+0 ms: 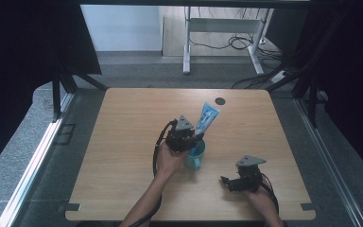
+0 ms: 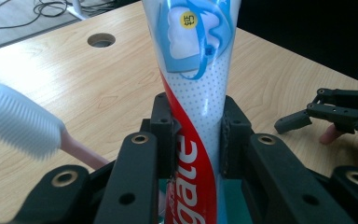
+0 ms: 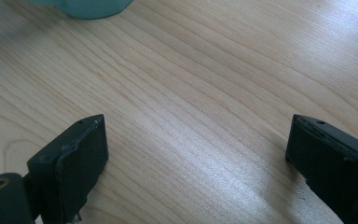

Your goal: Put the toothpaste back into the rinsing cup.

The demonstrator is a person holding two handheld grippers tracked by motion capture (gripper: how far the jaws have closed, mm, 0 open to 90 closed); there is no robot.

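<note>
While clamping toothpaste tube (image 2: 200, 93) over cup (image 1: 194, 158), left gripper (image 2: 193, 135), right gripper (image 3: 196, 154) agape

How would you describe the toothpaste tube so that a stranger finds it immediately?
Look at the wooden table and find the teal cup near its middle. The toothpaste tube rises out of that cup, clamped by the left gripper. Unlike the white-bristled toothbrush beside it, it is a tall white tube with a red stripe and blue print.

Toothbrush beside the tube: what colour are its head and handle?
The toothbrush has a white bristled head and a pale pink handle, clearest in the left gripper view.
</note>
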